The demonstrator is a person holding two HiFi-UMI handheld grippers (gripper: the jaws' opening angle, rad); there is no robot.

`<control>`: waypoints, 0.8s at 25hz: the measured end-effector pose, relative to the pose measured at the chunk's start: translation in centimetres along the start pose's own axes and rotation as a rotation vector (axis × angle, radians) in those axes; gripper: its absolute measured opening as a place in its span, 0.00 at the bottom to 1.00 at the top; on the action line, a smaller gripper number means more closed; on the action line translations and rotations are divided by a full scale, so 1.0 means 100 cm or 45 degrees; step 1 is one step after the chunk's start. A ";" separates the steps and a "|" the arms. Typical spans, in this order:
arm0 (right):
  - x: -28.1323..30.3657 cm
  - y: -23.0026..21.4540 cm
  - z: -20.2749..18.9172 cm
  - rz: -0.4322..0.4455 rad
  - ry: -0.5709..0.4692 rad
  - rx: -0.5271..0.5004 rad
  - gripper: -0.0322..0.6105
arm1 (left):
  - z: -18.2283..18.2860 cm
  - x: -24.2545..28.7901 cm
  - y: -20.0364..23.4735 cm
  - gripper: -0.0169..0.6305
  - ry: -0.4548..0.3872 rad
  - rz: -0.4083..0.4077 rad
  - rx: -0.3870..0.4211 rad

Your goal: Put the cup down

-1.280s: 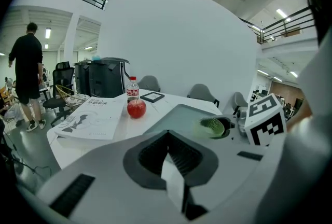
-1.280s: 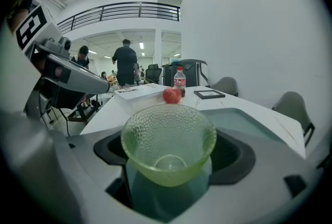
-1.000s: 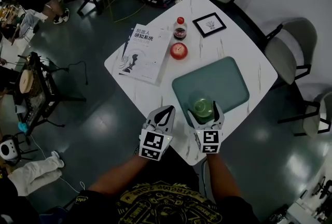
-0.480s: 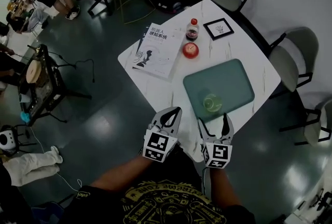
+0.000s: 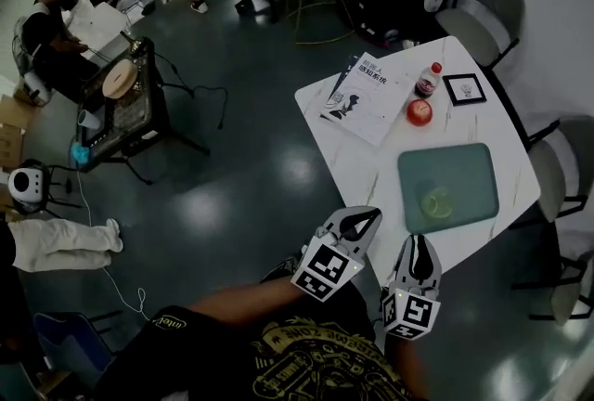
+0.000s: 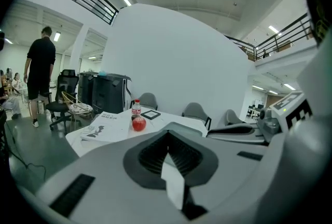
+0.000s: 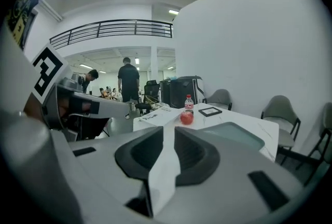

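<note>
Bare lane left of the tray
The white marble surface [image 5: 367,167] lies bare between the white book [image 5: 369,98] and the teal rectangular tray [image 5: 464,174]. A pale green cup [image 5: 435,201] occupies the tray's near-left corner. A red round fruit [image 5: 419,112], small bottle [image 5: 428,80] and black picture frame [image 5: 463,89] crowd beyond.

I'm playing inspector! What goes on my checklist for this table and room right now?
Surface: white table with a green tray on it.
Job's things: green cup stands on the tray, with no gripper touching it.
Clutter: book, bottle, red apple, picture frame.
Grippers: left gripper shut, empty; right gripper jaws closing, nothing between them.
Cables: cable on the floor by a stand.
Surroundings: chairs, people far off.
</note>
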State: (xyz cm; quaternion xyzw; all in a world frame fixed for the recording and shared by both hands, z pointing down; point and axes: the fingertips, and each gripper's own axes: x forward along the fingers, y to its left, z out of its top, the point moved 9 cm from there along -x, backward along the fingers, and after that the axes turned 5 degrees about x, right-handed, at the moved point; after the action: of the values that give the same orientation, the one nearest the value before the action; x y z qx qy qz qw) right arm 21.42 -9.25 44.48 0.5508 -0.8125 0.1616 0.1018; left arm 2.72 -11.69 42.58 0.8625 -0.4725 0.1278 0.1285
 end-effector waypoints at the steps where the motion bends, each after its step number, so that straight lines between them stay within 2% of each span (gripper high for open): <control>1: -0.005 0.006 0.002 -0.008 0.001 0.003 0.13 | 0.001 -0.008 0.001 0.04 -0.004 -0.004 -0.008; 5: -0.019 0.032 0.008 -0.029 -0.013 -0.018 0.06 | 0.002 -0.042 0.006 0.04 -0.022 -0.014 -0.008; 16: -0.051 0.116 0.002 -0.022 -0.064 -0.020 0.06 | -0.014 -0.137 0.030 0.04 -0.042 -0.006 0.050; 20: -0.059 0.143 -0.008 -0.027 -0.066 -0.026 0.06 | -0.025 -0.164 0.039 0.04 -0.055 -0.018 0.042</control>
State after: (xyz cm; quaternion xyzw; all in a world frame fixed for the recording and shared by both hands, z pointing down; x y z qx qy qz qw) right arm 10.31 1.00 41.04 0.5624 -0.8105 0.1379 0.0882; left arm -9.34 0.01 39.70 0.8704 -0.4668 0.1161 0.1051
